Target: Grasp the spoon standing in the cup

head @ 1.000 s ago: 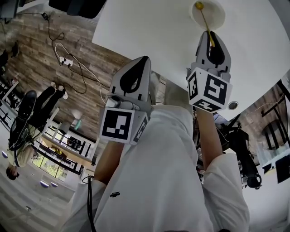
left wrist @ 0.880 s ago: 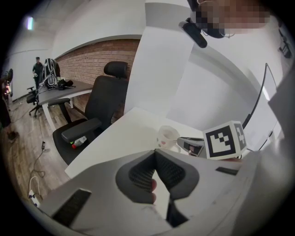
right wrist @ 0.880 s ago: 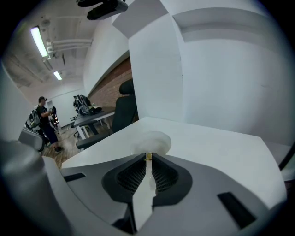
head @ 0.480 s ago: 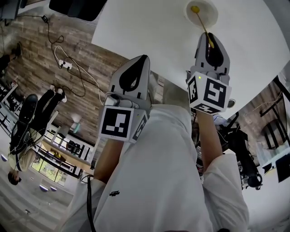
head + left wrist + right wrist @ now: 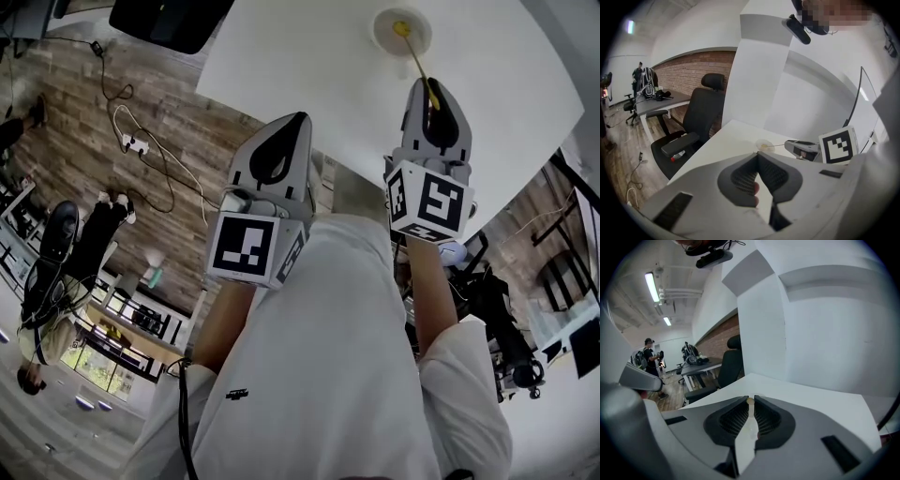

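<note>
The right gripper [image 5: 431,86], jaws narrow, pinched the spoon [image 5: 415,58] standing in the far cup [image 5: 381,30]; the grasp looked done. The left gripper [image 5: 298,120] sat closed and empty.

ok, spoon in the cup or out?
In: the spoon has its yellow end inside the white cup, handle leaning out to the right gripper.

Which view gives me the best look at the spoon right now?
The head view: the yellow spoon leans in the white cup, its handle end between the right tongs. The left gripper view shows only its thin handle far off. The right gripper view shows just a pale tip pinched at the tongs' tips.
</note>
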